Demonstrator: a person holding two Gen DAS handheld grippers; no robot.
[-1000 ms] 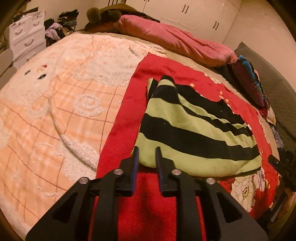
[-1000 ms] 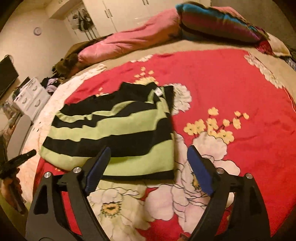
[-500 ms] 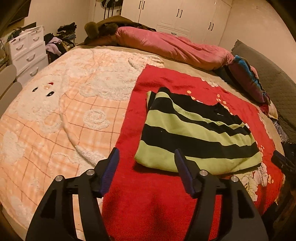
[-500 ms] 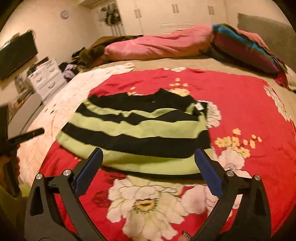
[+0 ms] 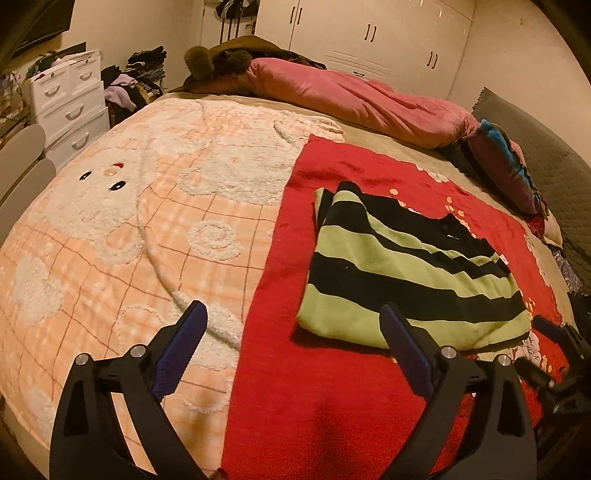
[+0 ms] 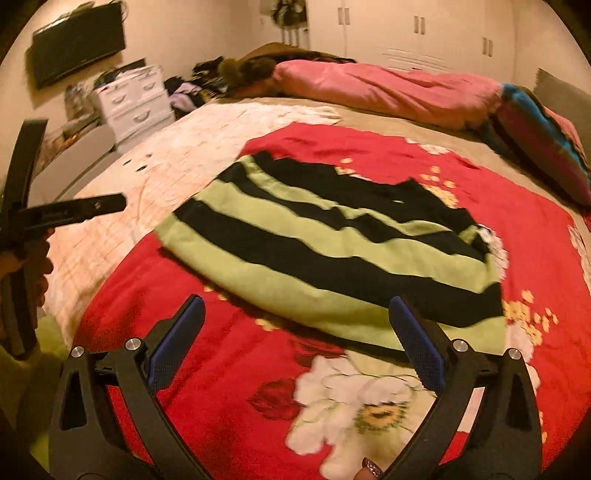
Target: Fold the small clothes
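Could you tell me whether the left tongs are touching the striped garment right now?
Apart. The left wrist view shows the left tongs wide open above the blankets, having just been opening, with nothing between them; red blanket shows between them and the striped garment.

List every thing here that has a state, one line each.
striped garment: folded, flat on the red blanket, not held.
left hand-held gripper: jaws just opened wide, nothing between them.
right hand-held gripper: open, empty.
white drawers: shut.
wardrobe doors: shut.
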